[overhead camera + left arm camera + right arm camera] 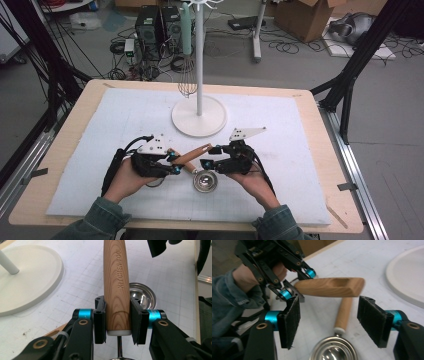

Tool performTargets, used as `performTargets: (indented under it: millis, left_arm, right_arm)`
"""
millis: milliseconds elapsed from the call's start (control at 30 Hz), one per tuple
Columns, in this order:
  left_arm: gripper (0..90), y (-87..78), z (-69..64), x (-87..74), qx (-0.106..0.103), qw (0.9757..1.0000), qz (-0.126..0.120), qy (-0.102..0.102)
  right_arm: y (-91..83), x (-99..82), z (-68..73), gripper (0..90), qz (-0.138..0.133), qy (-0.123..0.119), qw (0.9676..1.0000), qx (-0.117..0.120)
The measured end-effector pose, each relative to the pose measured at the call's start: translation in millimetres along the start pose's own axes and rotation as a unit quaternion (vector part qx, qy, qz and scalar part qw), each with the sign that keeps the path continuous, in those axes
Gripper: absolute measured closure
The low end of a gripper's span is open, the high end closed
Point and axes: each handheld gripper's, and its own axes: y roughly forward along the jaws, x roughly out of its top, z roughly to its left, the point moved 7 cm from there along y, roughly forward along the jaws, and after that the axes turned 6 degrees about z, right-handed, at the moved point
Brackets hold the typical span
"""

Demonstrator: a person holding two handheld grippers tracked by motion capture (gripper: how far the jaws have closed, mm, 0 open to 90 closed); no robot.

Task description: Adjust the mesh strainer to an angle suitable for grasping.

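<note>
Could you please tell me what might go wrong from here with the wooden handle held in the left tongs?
1. The right tongs stand open, and the wooden handle has its free end just beyond their pads. Closing now might miss it, or catch the second handle lying beneath on the mat.
2. The left tongs clamp the smooth handle only near its white collar, so it may pivot or slip if nudged.
</note>
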Motion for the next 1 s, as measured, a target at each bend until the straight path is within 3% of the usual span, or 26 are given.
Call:
performTargets:
  millis: [233, 567, 800, 1000]
  left_arm:
    - [68.7, 1.0, -1.6, 4.1, 0.0, 1.0, -0.005, 0.004]
    - [68.9, 2.7, -3.1, 9.5, 0.012, 0.9999, 0.003, 0.007]
    - [69.1, -5.1, -2.3, 14.7, 0.027, 0.9996, -0.002, 0.012]
    - [69.2, -8.5, -4.3, 16.6, 0.024, 0.9996, -0.01, 0.01]
  right_arm:
    - [5.5, 6.9, 5.8, 44.8, -0.015, 0.008, 0.9996, 0.022]
    - [15.8, 24.0, 15.9, 53.2, -0.03, 0.014, 0.9988, 0.035]
    - [19.7, 40.7, 24.5, 59.3, -0.042, 0.006, 0.9986, 0.031]
    - [21.1, 46.2, 27.1, 68.8, -0.057, 0.007, 0.9977, 0.037]
